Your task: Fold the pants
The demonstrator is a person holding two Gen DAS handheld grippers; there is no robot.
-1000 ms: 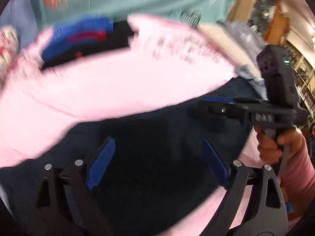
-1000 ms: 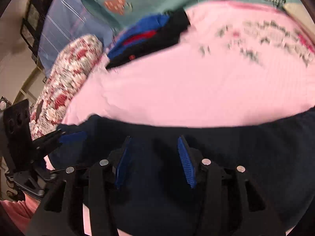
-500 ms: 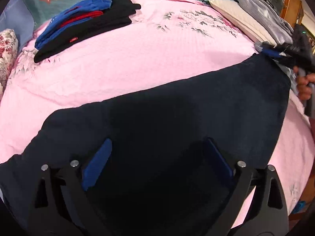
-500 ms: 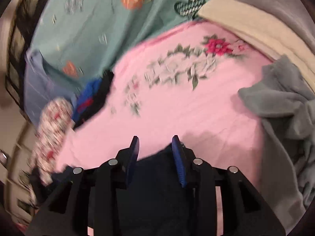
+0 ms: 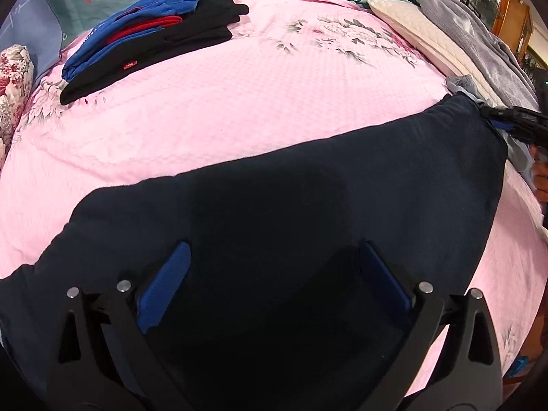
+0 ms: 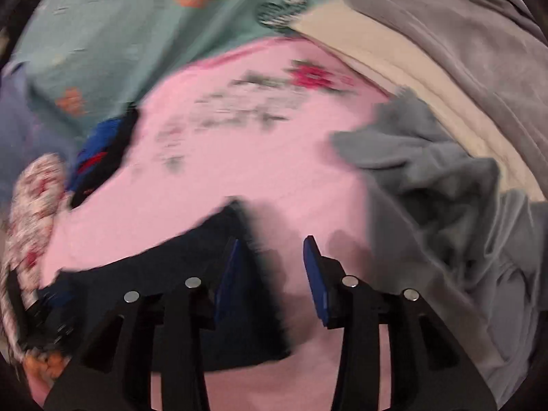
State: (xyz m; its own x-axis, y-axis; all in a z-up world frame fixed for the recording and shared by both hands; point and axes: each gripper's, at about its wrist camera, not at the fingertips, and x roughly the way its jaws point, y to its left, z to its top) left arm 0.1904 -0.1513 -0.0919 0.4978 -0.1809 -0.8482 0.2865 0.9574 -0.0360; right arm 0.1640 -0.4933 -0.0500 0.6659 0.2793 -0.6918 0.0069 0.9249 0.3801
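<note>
Dark navy pants (image 5: pixel 291 205) lie spread flat across the pink bedspread (image 5: pixel 222 102), running from the lower left to the far right. My left gripper (image 5: pixel 274 274) hovers open over their middle, with only cloth below its wide-apart blue pads. My right gripper (image 5: pixel 513 123) sits at the pants' far right corner, held by a hand. In the blurred right wrist view the right gripper (image 6: pixel 270 274) is open. The pants' corner (image 6: pixel 212 239) lies under its left finger, and pink bedspread shows in the gap.
Folded blue, red and black clothes (image 5: pixel 147 34) are stacked at the back left. A cream pillow (image 5: pixel 421 34) and a grey blanket (image 5: pixel 479 34) line the right side. A crumpled grey garment (image 6: pixel 428 178) lies just right of the pants' end. A floral cushion (image 5: pixel 13 68) is at the left.
The pants have gone from bunched close under both grippers to spread flat. The right gripper swung out to their right end. The left view has risen slightly.
</note>
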